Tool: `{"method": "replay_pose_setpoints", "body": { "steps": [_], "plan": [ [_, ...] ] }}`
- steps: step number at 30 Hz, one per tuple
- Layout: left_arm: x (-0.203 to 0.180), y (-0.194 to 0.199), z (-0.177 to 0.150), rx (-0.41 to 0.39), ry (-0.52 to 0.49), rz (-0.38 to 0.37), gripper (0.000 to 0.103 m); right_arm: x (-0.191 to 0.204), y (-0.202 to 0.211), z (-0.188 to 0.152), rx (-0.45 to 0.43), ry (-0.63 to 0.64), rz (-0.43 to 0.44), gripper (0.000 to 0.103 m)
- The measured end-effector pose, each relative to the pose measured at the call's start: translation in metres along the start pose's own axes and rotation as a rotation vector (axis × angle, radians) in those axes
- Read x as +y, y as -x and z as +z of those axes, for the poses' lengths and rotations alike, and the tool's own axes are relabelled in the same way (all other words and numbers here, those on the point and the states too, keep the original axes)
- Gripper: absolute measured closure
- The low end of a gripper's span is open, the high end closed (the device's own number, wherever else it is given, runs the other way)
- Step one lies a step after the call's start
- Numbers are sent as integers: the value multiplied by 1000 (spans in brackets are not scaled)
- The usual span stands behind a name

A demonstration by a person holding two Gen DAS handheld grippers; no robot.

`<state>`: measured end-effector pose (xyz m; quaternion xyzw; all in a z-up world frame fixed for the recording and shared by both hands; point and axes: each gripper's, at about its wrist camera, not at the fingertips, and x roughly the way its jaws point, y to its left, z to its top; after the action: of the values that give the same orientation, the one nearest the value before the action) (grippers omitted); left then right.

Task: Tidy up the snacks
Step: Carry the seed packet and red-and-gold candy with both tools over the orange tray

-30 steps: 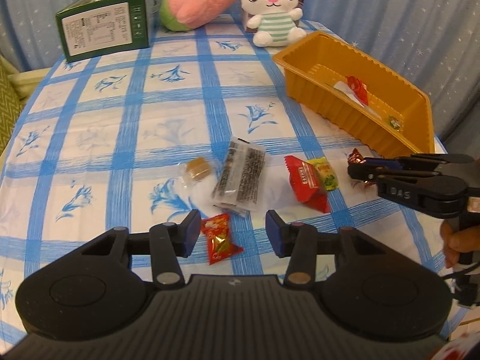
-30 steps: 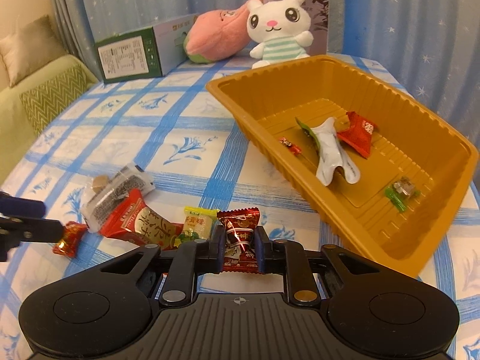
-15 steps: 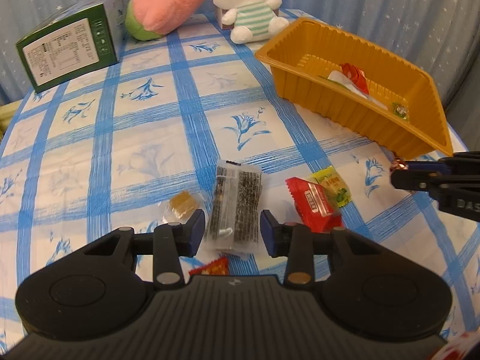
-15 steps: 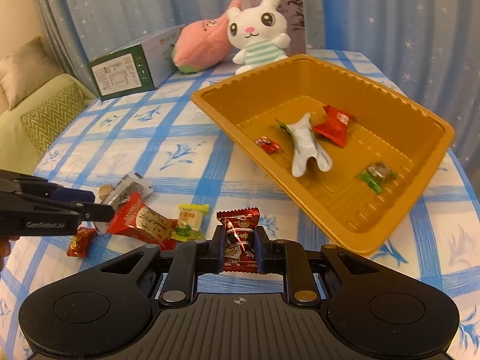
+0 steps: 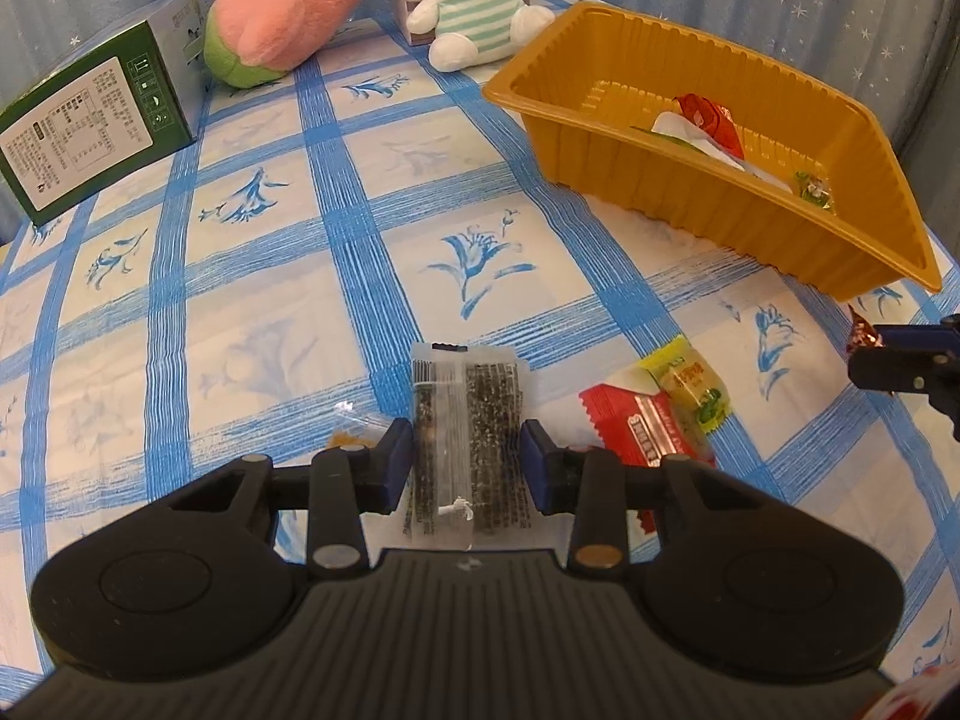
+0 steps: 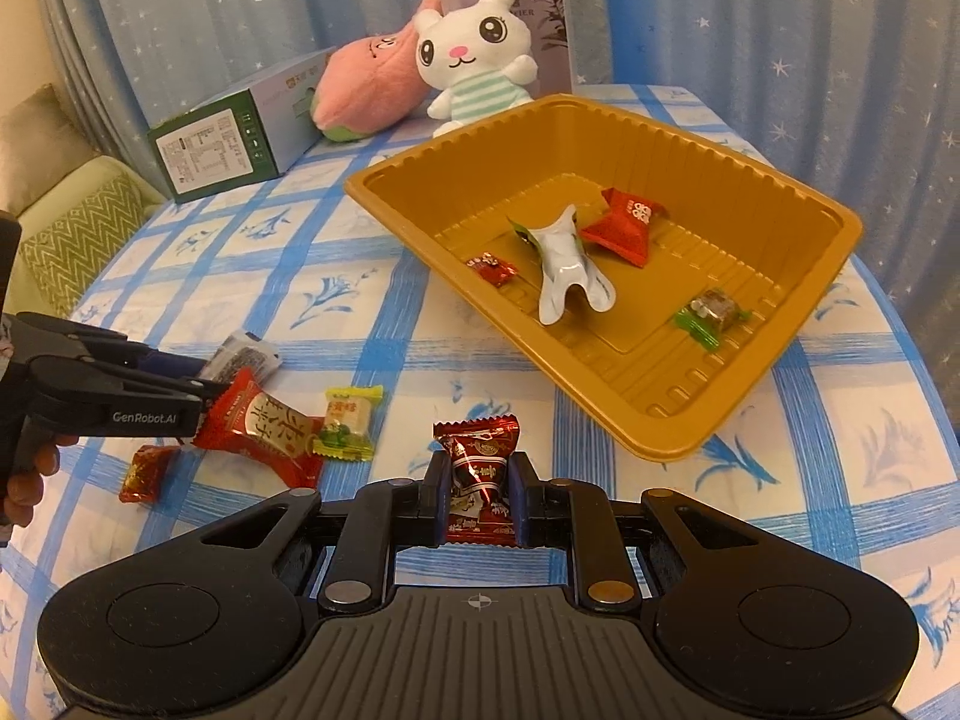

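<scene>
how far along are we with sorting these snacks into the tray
Roughly halfway. Done: four snacks lie in the orange tray. In hand: the right gripper is shut on a dark red candy, and the open left gripper straddles the seaweed packet. Left on the cloth: a red packet, a yellow candy, a small red candy and an amber candy.

Between your left fingers (image 5: 396,468) lies a clear, glossy plastic packet (image 5: 467,438) of dark seaweed, on the desk's matt woven cloth (image 5: 270,312). Your right fingers (image 6: 519,501), matt black plastic with blue pads, flank a shiny crinkled foil candy (image 6: 480,480). Beyond them, the ribbed tray (image 6: 660,438) looks like smooth, glossy mustard plastic, and the rabbit (image 6: 474,54) behind it is soft plush.
</scene>
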<state>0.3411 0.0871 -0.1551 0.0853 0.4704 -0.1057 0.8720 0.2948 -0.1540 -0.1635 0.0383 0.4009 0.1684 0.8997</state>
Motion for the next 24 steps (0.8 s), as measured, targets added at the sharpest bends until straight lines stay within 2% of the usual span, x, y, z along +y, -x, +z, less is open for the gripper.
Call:
{"method": "replay_pose_setpoints", "body": {
  "steps": [13, 24],
  "plan": [
    [-1, 10, -4, -1, 3, 0, 69, 5, 7, -2, -5, 3, 2, 83],
    [-1, 47, -6, -58, 36, -5, 69, 11, 21, -2, -22, 6, 28, 83]
  ]
}}
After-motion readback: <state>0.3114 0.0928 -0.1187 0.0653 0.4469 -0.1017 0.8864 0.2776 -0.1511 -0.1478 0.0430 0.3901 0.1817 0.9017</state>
